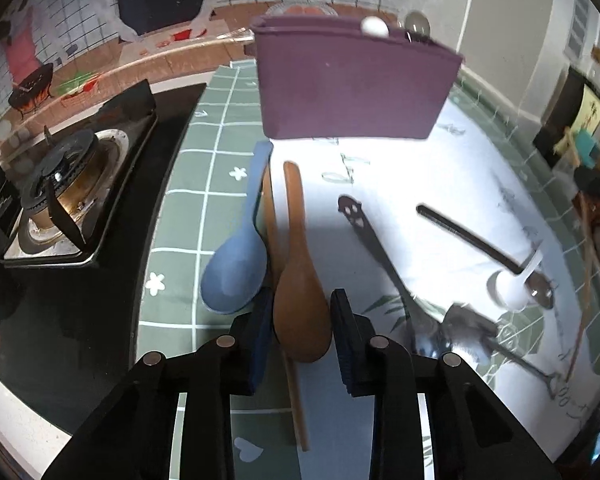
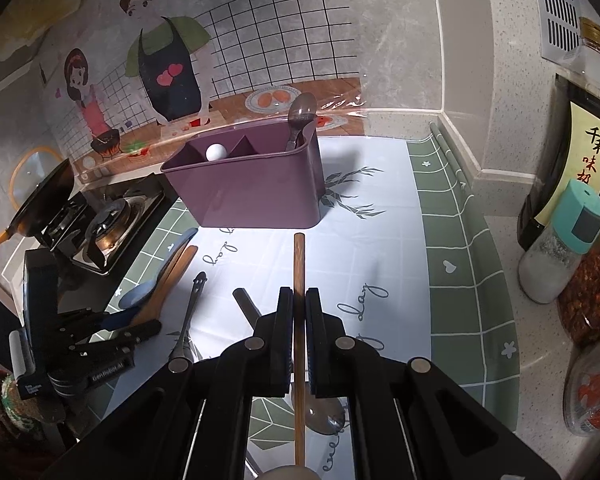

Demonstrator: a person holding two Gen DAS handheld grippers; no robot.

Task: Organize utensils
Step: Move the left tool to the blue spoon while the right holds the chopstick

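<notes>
My left gripper (image 1: 302,322) has its pads against both sides of the bowl of a brown wooden spoon (image 1: 300,264) that lies on the mat. A blue spoon (image 1: 236,268) lies just left of it. The purple caddy (image 1: 352,80) stands beyond. In the right wrist view the caddy (image 2: 252,188) holds a metal spoon (image 2: 302,112) and a white-tipped utensil (image 2: 216,152). My right gripper (image 2: 299,300) is shut on a thin wooden-handled utensil (image 2: 299,256) that points at the caddy. The left gripper (image 2: 140,320) shows at the left there.
A cat-handled spoon (image 1: 364,228), a black-handled spoon (image 1: 468,240), a white spoon (image 1: 512,284) and a metal spoon (image 1: 500,344) lie on the mat. The gas stove (image 1: 68,184) stands at left. A shaker (image 2: 560,248), a bottle (image 2: 572,160) and jars line the right wall.
</notes>
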